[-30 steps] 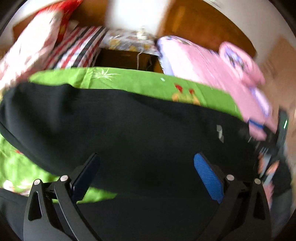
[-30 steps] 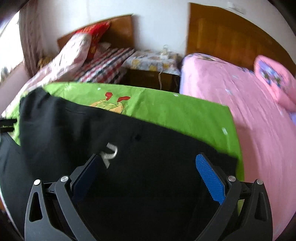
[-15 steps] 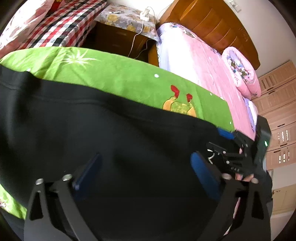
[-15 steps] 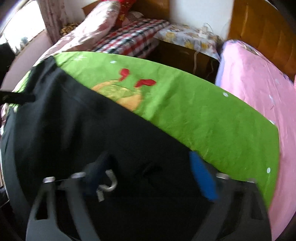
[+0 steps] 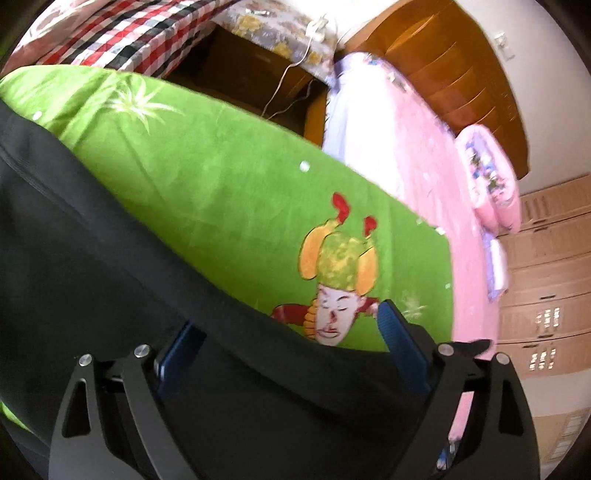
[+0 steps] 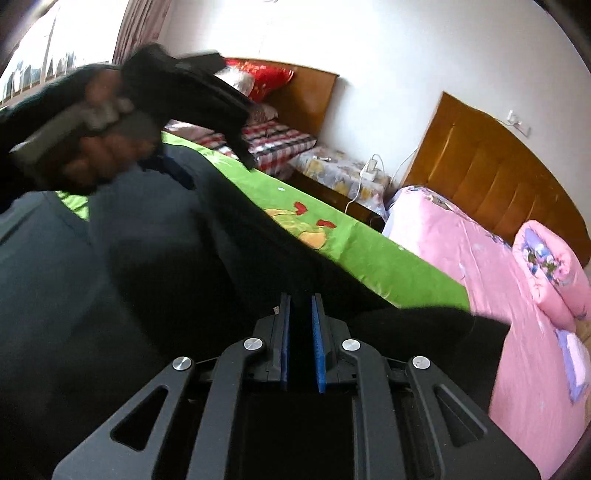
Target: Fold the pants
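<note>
Black pants [image 5: 110, 280] lie across a green cartoon-print sheet [image 5: 229, 184]. My left gripper [image 5: 284, 347] is open, its blue pads either side of the pants' far edge, just above the cloth. In the right wrist view my right gripper [image 6: 300, 314] is shut on the black pants [image 6: 147, 277], pinching a fold between its blue pads. The left gripper [image 6: 192, 96] and the hand that holds it also show there at the upper left, over the pants' far end.
A pink bed [image 6: 517, 295] with a pink pillow [image 6: 554, 280] and a wooden headboard lies to the right. A nightstand [image 6: 343, 177] with a charger cable stands behind the sheet. A plaid-covered bed [image 5: 122, 33] is at the back left. Wooden cabinets [image 5: 546, 295] stand at the far right.
My right gripper has closed on the pants and lifted the fold. My left gripper stayed open and moved toward the pants' far edge, so more of the green sheet shows.
</note>
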Tool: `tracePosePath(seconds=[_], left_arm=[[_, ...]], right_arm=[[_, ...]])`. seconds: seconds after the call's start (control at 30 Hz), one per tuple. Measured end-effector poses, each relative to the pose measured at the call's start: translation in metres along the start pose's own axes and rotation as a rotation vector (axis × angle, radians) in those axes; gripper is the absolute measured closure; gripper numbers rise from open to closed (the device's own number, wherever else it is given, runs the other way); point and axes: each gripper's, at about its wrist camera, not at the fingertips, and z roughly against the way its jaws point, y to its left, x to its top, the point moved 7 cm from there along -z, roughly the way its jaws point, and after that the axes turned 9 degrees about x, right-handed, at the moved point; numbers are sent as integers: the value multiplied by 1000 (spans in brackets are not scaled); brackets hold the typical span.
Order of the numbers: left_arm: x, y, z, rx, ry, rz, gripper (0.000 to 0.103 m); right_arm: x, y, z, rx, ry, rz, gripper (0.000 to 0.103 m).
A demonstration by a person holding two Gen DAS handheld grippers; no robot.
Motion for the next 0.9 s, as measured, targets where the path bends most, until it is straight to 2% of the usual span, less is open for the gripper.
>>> tracePosePath(seconds=[0.03, 0.07, 0.1, 0.17, 0.27, 0.33, 0.4, 0.5, 0.6, 0.7, 0.73, 0.77, 0.8, 0.83, 0.9], left_arm=[[-5, 1, -5, 29, 14, -15, 39], [-11, 4, -8, 66, 18, -35, 68], [-17, 5, -7, 99, -3, -69, 75], [-31, 7, 9, 94, -82, -118, 87], [-55, 6, 53, 55, -247, -175, 89], [-94, 0, 99, 40, -403, -258, 89], [-137, 1, 126, 20, -487, -311, 89], [-200, 15, 137, 19, -542, -352, 89], [-259, 37, 120, 59, -574, -393, 88], [-292, 60, 89, 93, -522, -428, 87], [-298, 68, 82, 101, -506, -440, 87], [-303, 72, 76, 97, -490, -449, 86], [-306, 74, 74, 85, -489, -452, 86], [-307, 78, 74, 66, -488, -448, 85], [-303, 82, 74, 33, -466, -425, 83]], right_arm=[[-2, 3, 1, -5, -4, -4, 89], [-5, 6, 2, -8, -6, -14, 89], [-6, 7, 2, -10, -7, -21, 89], [-9, 8, 3, -17, -13, -28, 89], [-11, 5, 11, -14, -29, -56, 88], [-13, 6, 21, -8, -46, -94, 87], [-18, 11, 34, 2, -62, -136, 86], [-35, 21, 53, 13, -65, -190, 82], [-61, 34, 70, 57, -52, -280, 81], [-88, 42, 88, 62, -57, -376, 81], [-96, 47, 93, 64, -58, -408, 74], [-102, 49, 97, 68, -60, -441, 61], [-109, 49, 103, 56, -77, -499, 25], [-112, 52, 108, 60, -101, -528, 5], [-112, 55, 114, 84, -149, -597, 5]])
